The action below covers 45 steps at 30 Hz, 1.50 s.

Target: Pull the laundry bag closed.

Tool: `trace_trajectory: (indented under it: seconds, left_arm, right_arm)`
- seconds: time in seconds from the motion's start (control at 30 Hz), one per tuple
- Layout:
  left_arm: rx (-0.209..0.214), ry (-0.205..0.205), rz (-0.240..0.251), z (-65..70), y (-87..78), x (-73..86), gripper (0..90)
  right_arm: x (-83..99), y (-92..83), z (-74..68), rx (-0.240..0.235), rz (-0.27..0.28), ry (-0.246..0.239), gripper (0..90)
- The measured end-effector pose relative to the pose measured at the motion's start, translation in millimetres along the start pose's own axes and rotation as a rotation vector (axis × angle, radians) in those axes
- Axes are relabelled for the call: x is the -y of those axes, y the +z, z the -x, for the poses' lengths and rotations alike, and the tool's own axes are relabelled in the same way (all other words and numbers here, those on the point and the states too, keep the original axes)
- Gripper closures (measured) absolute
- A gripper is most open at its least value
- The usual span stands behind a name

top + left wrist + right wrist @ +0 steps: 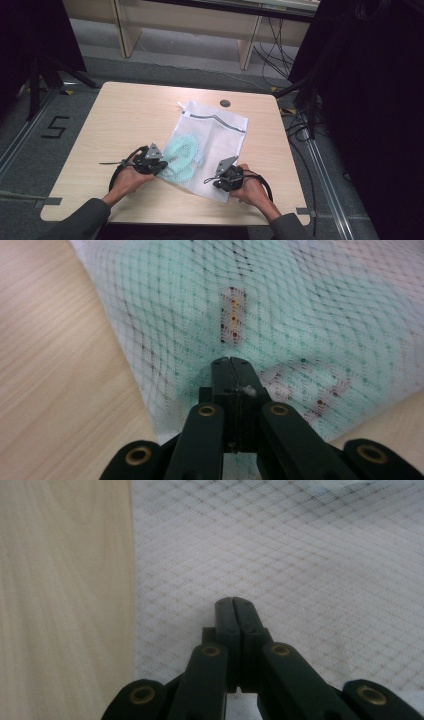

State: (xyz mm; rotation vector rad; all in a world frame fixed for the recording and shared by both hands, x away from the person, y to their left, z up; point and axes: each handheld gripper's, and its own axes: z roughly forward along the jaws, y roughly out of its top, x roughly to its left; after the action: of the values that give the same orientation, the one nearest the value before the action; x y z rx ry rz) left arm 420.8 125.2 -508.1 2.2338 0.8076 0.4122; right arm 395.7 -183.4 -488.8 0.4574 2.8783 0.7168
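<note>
Lying flat on the light wooden table [125, 115] is a white mesh laundry bag [220, 135], fine netting you can see straight through, with a pale green bundle [181, 155] tucked in its near-left part and a dark zip line running near the far end. Its long axis runs on a slant — near end toward the person, far end angled away to the right, close to the small dark round cap [225, 103] set in the tabletop. The left gripper [231, 362] has its jaws pressed together, tips over the green-tinted mesh; whether they pinch any netting I can't tell. The right gripper [233, 601] is closed too, over the near-right corner. Bare wood lies open to the left — the bag's near edge sits close to the table's front edge
</note>
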Motion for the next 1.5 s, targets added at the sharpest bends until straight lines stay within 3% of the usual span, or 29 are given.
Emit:
trace_trajectory:
  seconds: [0.17,0.23,0.5,0.53,0.6,0.63,0.83,0.87,1.0,1.03,1.07,1.1,1.23,1.3,1.37,1.5]
  left_arm:
    - [-0.022,0.017,-0.014,-10.2,0.9,-0.7,89.5]
    - [-0.026,-0.002,-0.011,-12.6,2.6,-0.3,89.5]
    - [-0.037,-0.013,-0.021,-22.6,4.1,-0.6,89.5]
    - [-0.037,0.012,-0.025,-25.1,4.0,-1.2,89.5]
    - [-0.048,0.021,-0.029,-25.8,4.6,-1.3,89.5]
    - [-0.054,0.05,-0.032,-26.8,4.7,-1.8,89.5]
    - [-0.06,0.038,-0.033,-33.3,7.3,-2.9,89.5]
    - [-0.058,0.027,-0.03,-34.2,8.4,-3.1,89.5]
    - [-0.063,0.012,-0.028,-39.7,10.1,-4.1,89.5]
    - [-0.066,0.03,-0.03,-42.4,10.3,-4.8,89.5]
    - [-0.062,0.01,-0.027,-42.9,11.3,-4.4,89.5]
    - [-0.063,0.015,-0.029,-44.5,11.3,-4.5,89.5]
    - [-0.073,0.013,-0.027,-48.4,12.3,-4.9,89.5]
    - [-0.079,0.029,-0.03,-50.7,13.0,-5.5,89.5]
    - [-0.078,0.01,-0.022,-51.5,15.1,-5.8,89.5]
    - [-0.083,0.021,-0.016,-55.2,17.2,-7.3,89.5]
  right_arm:
    - [-7.1,3.7,-9.4,-0.023,0.005,-0.034,90.0]
    - [-11.9,6.0,-16.0,-0.037,0.005,-0.05,90.0]
    - [-24.7,12.8,-31.7,-0.069,0.014,-0.082,90.0]
    - [-24.7,12.8,-31.7,-0.069,0.014,-0.082,90.0]
    - [-29.3,15.3,-36.4,-0.08,0.017,-0.089,90.0]
    - [-29.3,15.3,-36.4,-0.08,0.017,-0.089,90.0]
    - [-40.0,21.1,-48.2,-0.102,0.018,-0.089,90.0]
    - [-42.6,22.8,-49.0,-0.098,0.026,-0.118,90.0]
    - [-53.4,28.9,-59.5,-0.116,0.031,-0.118,90.0]
    - [-53.4,28.9,-59.5,-0.116,0.031,-0.118,90.0]
    - [-58.0,31.9,-61.7,-0.125,0.038,-0.136,90.0]
    - [-60.3,33.6,-62.3,-0.123,0.049,-0.156,90.0]
    - [-66.3,37.6,-68.7,-0.133,0.052,-0.141,90.0]
    - [-71.1,40.3,-71.6,-0.142,0.052,-0.147,90.0]
    - [-77.8,44.6,-75.8,-0.137,0.062,-0.159,90.0]
    - [-83.4,48.7,-77.1,-0.145,0.078,-0.174,90.0]
